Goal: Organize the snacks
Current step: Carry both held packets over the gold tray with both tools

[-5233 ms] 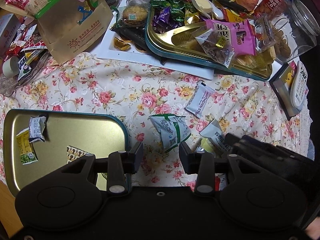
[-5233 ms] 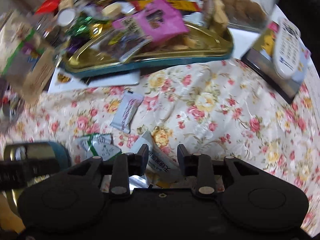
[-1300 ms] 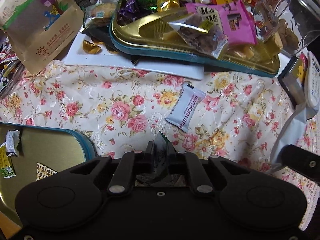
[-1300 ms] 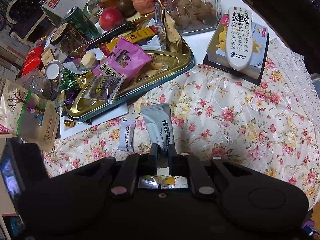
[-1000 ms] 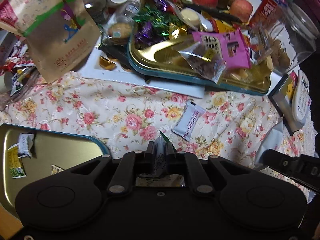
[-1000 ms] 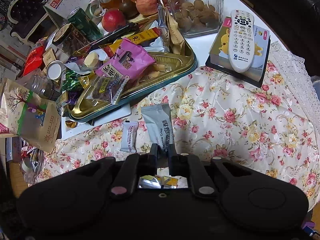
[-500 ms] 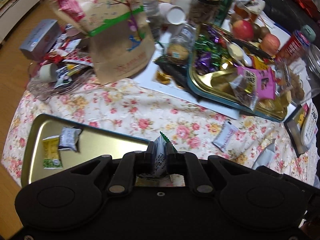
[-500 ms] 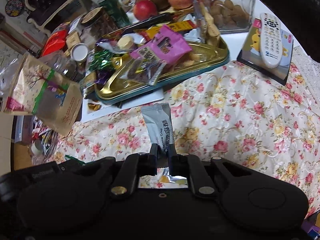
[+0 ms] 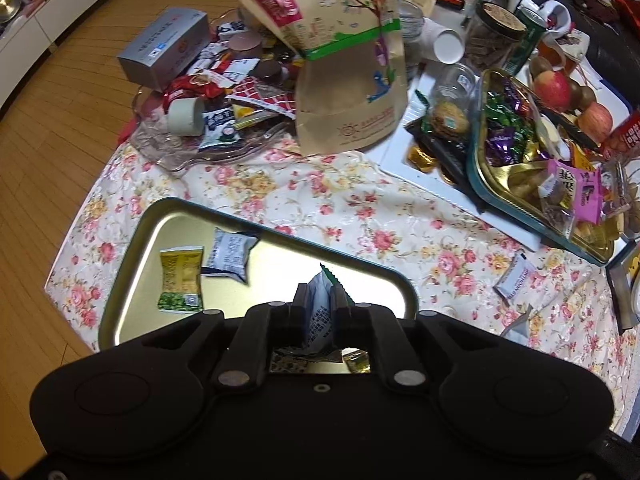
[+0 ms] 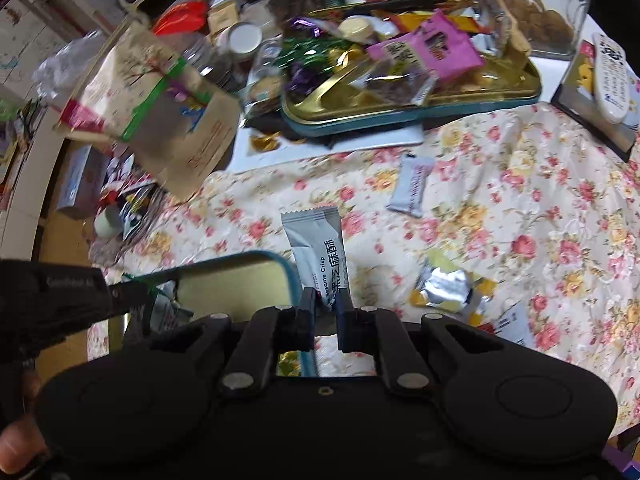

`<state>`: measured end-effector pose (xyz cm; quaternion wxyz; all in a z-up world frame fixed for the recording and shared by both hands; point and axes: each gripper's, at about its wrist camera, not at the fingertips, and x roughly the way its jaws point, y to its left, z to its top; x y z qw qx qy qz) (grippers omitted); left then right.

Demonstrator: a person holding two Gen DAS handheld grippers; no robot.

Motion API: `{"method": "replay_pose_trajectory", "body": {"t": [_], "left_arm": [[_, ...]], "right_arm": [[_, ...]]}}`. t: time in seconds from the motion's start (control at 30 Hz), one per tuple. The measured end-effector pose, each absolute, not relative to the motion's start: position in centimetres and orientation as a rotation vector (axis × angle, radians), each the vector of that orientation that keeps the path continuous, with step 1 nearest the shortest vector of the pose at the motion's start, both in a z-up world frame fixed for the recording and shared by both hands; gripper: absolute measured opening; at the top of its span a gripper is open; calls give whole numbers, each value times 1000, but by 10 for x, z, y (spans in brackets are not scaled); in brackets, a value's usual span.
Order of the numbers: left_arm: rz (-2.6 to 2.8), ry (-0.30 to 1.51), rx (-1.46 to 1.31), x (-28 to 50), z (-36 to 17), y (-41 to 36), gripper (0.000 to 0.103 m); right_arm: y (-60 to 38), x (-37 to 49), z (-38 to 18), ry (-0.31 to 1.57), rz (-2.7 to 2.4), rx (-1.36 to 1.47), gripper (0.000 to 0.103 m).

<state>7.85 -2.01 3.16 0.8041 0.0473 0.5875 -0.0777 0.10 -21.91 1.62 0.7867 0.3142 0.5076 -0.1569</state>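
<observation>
Grey sesame-crisp packet pinched in right tool; white green-edged packet in left tool.

Colours and patterns, table with snacks

Tablecloth: cream with pink and yellow roses. Near tray: gold inside, teal rim; holds a yellow-green packet and a white packet with dark print. Left gripper: black; its packet white, green edge. Right gripper: black; its sachet grey and white, black lettering. Far tray: gold, teal rim, with a magenta pouch. Paper bag: tan, green band.
</observation>
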Motion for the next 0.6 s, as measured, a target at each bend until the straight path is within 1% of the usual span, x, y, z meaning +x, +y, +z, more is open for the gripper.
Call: {"method": "replay_pose_trajectory", "body": {"t": [0.33, 0.6], "left_arm": [[-148, 1251, 64, 82, 38, -1, 14], [-147, 1236, 66, 84, 40, -1, 15]], "right_arm": [[-187, 4, 14, 1122, -267, 652, 11], [-185, 6, 12, 1125, -252, 642, 11]]}}
